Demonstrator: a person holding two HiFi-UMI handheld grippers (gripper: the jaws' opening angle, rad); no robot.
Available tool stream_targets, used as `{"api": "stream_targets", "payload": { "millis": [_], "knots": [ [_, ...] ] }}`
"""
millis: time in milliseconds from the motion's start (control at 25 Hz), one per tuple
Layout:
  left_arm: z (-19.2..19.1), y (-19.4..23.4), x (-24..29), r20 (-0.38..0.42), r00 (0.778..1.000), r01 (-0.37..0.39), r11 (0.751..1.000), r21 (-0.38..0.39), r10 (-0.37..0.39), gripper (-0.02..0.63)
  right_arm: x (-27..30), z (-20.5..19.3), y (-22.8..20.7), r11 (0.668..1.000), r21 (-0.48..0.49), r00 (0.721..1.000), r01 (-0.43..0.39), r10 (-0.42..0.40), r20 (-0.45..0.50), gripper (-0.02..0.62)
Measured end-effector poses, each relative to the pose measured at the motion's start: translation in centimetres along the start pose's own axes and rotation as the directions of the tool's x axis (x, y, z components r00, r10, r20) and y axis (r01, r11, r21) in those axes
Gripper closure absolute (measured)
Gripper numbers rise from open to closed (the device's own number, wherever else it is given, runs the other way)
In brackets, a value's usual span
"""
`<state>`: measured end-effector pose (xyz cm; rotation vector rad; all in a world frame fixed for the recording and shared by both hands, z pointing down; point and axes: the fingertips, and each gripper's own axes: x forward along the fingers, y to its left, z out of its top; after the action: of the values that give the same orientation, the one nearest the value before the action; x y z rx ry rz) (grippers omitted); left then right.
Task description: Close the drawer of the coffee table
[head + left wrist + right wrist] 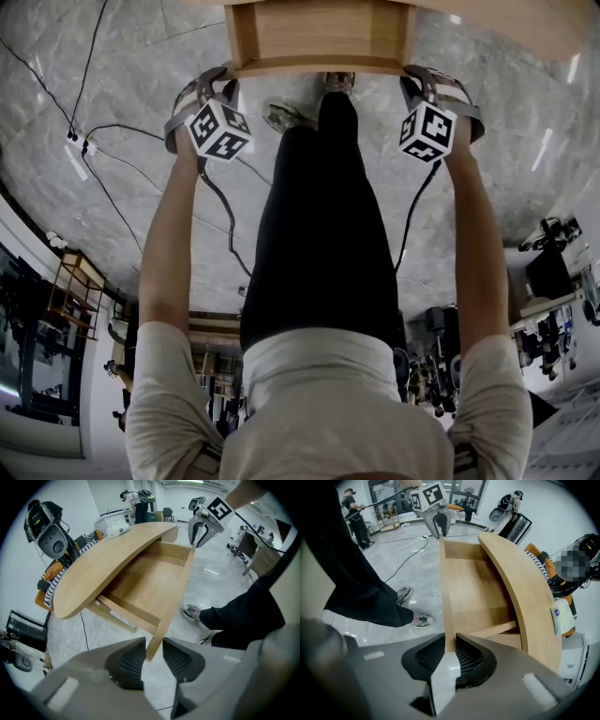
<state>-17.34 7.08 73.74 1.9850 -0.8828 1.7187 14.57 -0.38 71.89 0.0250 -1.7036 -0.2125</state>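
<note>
Your left gripper (153, 654) straddles the left end of the front board (179, 592) of the drawer (145, 581), its jaws apart, with a gap showing beside one pad. The drawer stands pulled well out from under the table (103, 559) and its curved wooden top. Your right gripper (450, 654) is clamped on the board's right end.

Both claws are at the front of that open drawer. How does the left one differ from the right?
The left claw stands wider, with a gap beside the drawer front; the right claw pinches it. The left claw sits at its left end, the right claw at its right end. Both point down and straddle that same board.
</note>
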Motion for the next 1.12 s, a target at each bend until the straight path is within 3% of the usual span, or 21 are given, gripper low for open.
{"api": "stream_targets", "payload": {
  "millis": [1120],
  "knots": [
    [1.8,3.2,0.4,-0.006,1.0,-0.017,0.999,-0.027,0.016,0.468,0.4,0.4,-4.3,1.0,-0.01,1.0,0.015,-0.015,-0.003,0.518]
  ]
}}
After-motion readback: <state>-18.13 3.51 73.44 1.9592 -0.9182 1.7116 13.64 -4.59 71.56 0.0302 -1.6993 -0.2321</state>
